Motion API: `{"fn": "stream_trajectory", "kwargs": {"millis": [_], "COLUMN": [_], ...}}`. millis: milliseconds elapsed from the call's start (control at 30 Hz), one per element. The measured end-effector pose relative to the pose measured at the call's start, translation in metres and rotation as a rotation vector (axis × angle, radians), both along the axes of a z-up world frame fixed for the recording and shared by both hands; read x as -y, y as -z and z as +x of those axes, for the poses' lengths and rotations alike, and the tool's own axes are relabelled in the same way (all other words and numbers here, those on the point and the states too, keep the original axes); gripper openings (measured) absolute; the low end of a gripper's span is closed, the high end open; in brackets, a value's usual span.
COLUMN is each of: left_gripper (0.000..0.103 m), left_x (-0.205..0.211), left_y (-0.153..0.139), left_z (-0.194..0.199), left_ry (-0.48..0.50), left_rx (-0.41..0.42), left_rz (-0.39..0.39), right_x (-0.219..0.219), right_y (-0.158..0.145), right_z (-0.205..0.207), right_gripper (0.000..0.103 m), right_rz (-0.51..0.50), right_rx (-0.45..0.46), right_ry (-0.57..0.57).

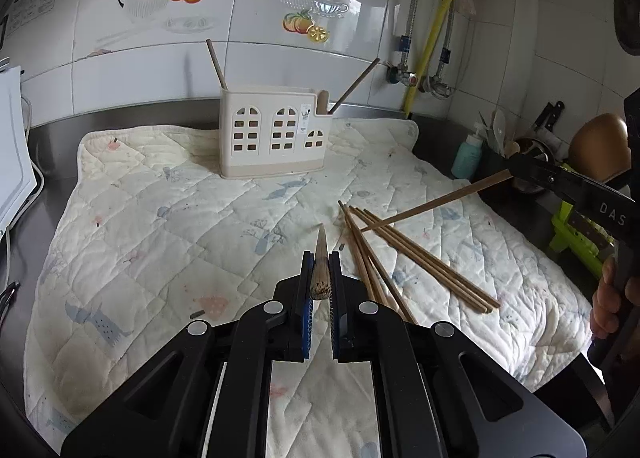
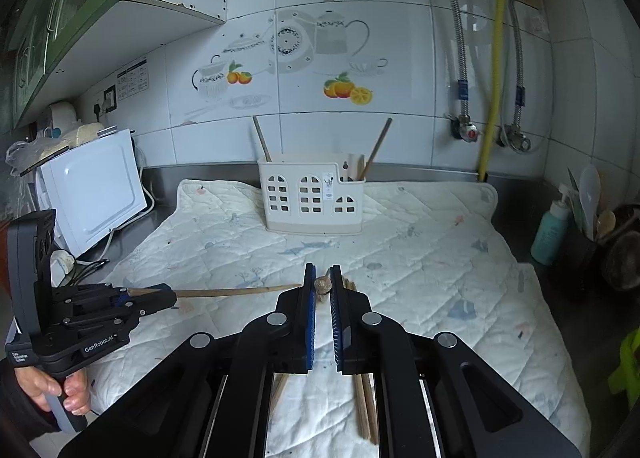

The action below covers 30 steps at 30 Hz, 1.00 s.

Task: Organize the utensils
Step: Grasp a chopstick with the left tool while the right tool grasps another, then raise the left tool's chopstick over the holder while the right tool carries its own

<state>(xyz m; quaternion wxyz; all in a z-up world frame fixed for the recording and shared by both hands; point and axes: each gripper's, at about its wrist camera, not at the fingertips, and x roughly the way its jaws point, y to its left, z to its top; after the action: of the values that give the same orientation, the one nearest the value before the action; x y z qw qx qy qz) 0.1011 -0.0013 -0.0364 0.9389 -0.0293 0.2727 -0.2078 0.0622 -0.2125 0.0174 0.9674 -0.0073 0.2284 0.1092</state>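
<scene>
You had the quilted mat (image 1: 168,193) spread over the steel tabletop (image 1: 52,145), its far edge running just short of the tiled wall, and the cream utensil holder (image 1: 276,133) stood on the mat near that far edge. Between the holder and your grippers the mat lay bare. To the holder's right, past the mat's edge, a teal bottle (image 1: 467,157) and a crowded pot of tools hemmed the corner; to its left a white appliance (image 2: 96,193) sat on the tabletop.

The holder had arched window cut-outs and two brown chopsticks already leaning out of it, one at each end. A loose bundle of chopsticks (image 1: 420,266) lay fanned on the mat, nearer you than the holder and to its right.

Your left gripper (image 1: 322,258) had its fingers closed on one chopstick (image 1: 321,262), pointing toward the holder. Your right gripper (image 2: 323,272) was likewise clamped on a single chopstick (image 2: 322,285), its tip angled down toward the bundle.
</scene>
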Motion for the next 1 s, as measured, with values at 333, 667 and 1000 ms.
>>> {"fn": "stream_trajectory", "kwargs": {"millis": [333, 667, 1000], "left_gripper": [0.005, 0.005, 0.005], "left_x": [-0.006, -0.002, -0.004], "left_y": [-0.043, -0.083, -0.139], "left_z": [0.028, 0.065, 0.114], "left_ry": [-0.002, -0.016, -0.044], "left_rx": [0.052, 0.094, 0.187], "left_rz": [-0.016, 0.019, 0.031], "right_x": [0.003, -0.005, -0.011], "right_y": [-0.045, -0.087, -0.13], "right_z": [0.041, 0.09, 0.158], "right_gripper": [0.007, 0.007, 0.007], "right_rz": [-0.01, -0.026, -0.043], "right_rx": [-0.001, -0.006, 0.051], "right_ry": [-0.086, -0.15, -0.129]}}
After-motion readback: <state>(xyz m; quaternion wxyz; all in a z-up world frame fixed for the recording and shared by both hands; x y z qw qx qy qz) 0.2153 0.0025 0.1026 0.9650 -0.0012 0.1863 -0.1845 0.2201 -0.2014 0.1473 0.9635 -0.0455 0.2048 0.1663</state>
